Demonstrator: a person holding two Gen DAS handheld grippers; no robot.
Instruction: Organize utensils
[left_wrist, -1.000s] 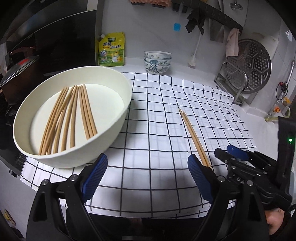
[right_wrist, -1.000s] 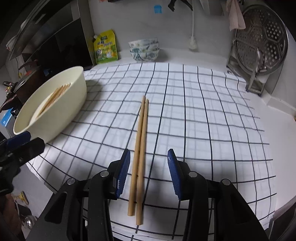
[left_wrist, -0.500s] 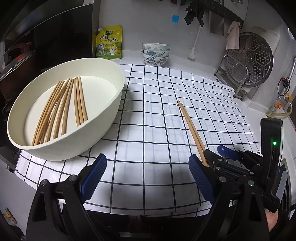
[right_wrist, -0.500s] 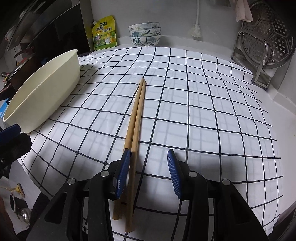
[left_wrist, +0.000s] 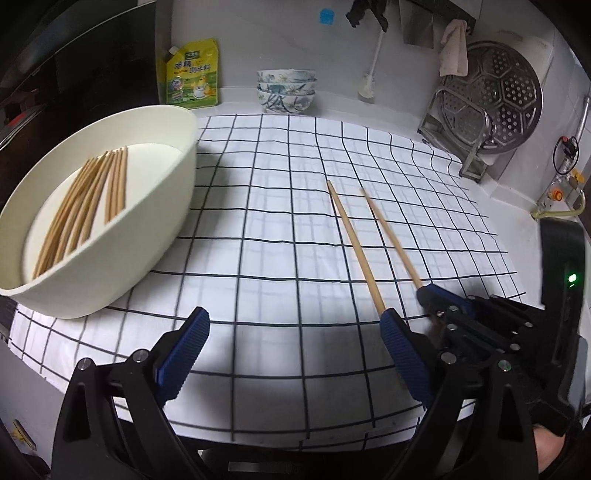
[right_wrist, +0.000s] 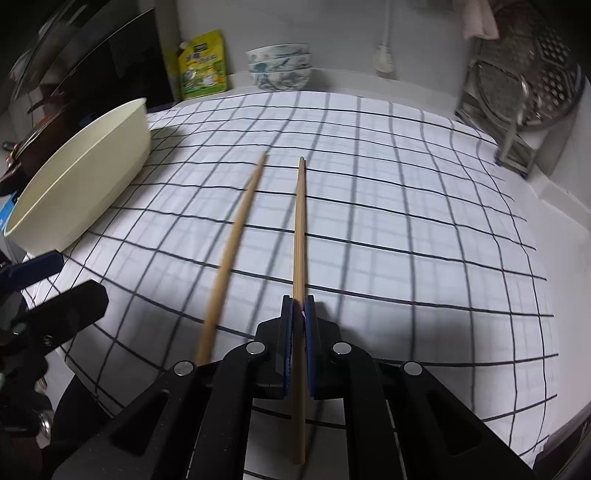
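The right gripper (right_wrist: 299, 317) was clamped on one chopstick (right_wrist: 299, 229), its tip pointing forward over the checked cloth (right_wrist: 406, 221). The second chopstick (right_wrist: 236, 236) lay loose just beside it on the left. The left gripper (left_wrist: 295, 350) stood wide apart, holding nothing, near the cream bowl (left_wrist: 147, 240) of chopsticks (left_wrist: 85, 206).

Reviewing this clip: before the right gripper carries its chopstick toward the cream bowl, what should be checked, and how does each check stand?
1. Right gripper shut on one chopstick: ok.
2. Both chopsticks taken: not ok; the second chopstick sits outside the jaws, left of them.
3. Grip point: near the thick end, so most of the length sticks out forward; slip risk cannot tell.
4. Left gripper open and empty: ok.
5. Cream bowl has room beside its chopsticks: ok.
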